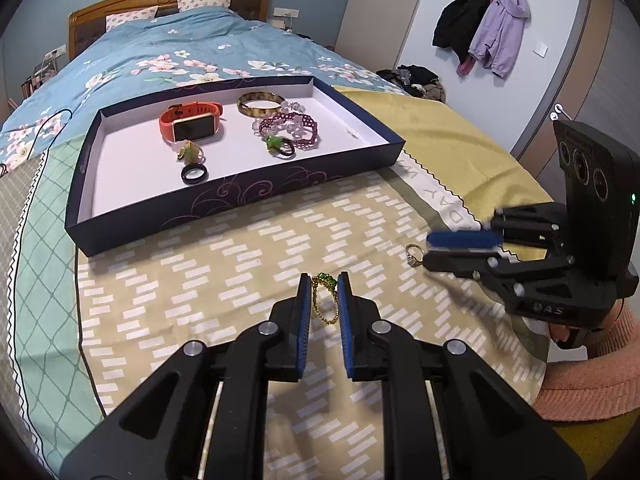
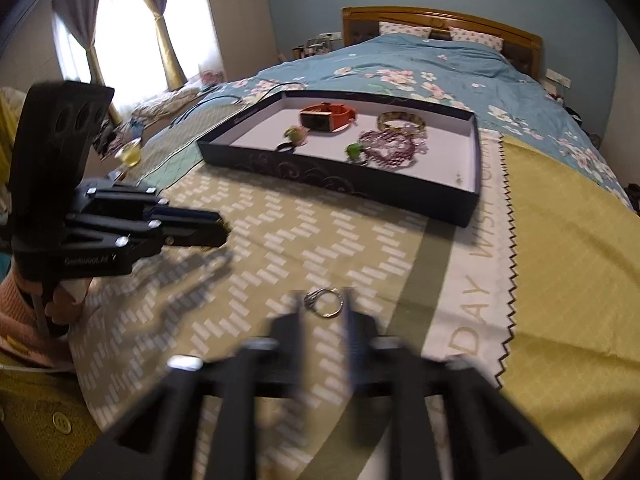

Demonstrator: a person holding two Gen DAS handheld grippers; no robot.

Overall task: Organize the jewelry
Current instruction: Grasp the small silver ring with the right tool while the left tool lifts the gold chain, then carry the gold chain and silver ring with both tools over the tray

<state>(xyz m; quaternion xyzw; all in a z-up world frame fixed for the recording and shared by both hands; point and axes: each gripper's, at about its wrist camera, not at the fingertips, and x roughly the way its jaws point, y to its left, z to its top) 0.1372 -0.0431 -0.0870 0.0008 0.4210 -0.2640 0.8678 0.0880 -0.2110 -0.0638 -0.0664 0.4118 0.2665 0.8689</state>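
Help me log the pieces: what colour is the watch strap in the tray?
Orange-red watch strap; clearest in the left wrist view.

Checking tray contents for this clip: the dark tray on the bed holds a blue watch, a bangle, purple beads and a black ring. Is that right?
Not quite. The watch in the tray is orange-red, not blue, as the left wrist view shows. The rest holds: the bangle, purple beads and black ring are in there.
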